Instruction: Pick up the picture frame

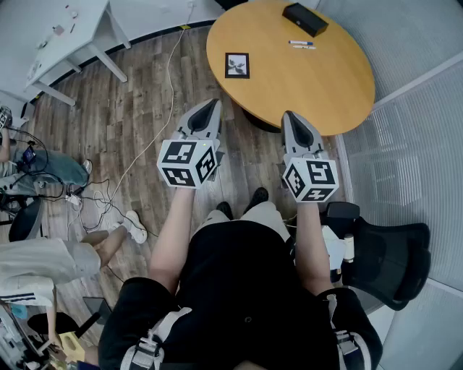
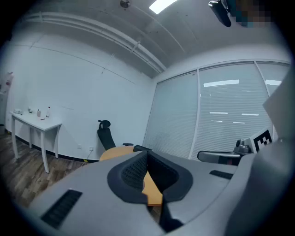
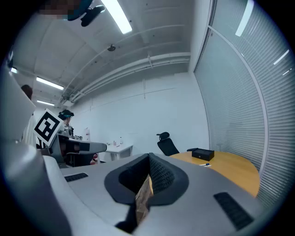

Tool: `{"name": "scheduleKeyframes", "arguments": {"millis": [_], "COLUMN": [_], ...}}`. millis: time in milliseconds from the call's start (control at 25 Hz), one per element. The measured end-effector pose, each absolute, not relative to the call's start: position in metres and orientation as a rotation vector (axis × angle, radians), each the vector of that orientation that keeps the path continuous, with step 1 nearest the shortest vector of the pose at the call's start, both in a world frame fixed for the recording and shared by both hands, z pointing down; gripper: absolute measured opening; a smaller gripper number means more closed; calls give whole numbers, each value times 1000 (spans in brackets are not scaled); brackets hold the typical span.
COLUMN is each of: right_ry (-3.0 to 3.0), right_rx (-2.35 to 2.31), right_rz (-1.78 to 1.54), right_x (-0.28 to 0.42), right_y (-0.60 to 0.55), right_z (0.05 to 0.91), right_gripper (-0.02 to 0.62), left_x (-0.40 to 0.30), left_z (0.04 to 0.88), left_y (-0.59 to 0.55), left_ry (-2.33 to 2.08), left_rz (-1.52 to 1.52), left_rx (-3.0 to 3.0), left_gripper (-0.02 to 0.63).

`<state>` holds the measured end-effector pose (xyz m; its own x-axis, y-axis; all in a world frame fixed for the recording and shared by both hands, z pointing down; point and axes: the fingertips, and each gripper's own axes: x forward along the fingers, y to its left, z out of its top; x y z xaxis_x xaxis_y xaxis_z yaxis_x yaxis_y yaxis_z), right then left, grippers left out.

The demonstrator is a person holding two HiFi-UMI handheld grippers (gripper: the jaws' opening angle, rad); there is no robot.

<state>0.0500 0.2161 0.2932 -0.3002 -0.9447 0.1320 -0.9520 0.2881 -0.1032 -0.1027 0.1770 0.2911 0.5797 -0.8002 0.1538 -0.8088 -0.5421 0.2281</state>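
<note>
The picture frame [image 1: 236, 65], small and black with a dark print, lies flat on the round wooden table [image 1: 325, 87] near its left edge. Both grippers hover level over the wood floor, short of the table's near edge. My left gripper [image 1: 215, 102] points toward the frame, its jaws closed together with nothing between them [image 2: 147, 153]. My right gripper [image 1: 288, 114] is just before the table's rim, also shut and empty [image 3: 149, 156]. The frame does not show in either gripper view.
A black box [image 1: 304, 19] and pens [image 1: 302, 45] lie at the table's far side. A black office chair [image 1: 383, 253] stands right of me by the blinds-covered glass wall. Cables [image 1: 101, 195], a white desk [image 1: 65, 36] and a seated person [image 1: 43, 256] are at left.
</note>
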Motion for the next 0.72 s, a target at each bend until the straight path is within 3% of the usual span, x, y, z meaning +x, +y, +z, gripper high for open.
{"name": "scheduleKeyframes", "arguments": {"millis": [720], "right_ry": [-2518], "right_rx": [1853], "right_rz": [301], "right_x": [11], "right_y": [237], "right_z": [290], "right_gripper": [17], "left_x": [-136], "left_z": [299], "left_y": [203], "left_ry": [-1290], "left_rz": [72], "left_rx": [2542], "left_gripper": [25]}}
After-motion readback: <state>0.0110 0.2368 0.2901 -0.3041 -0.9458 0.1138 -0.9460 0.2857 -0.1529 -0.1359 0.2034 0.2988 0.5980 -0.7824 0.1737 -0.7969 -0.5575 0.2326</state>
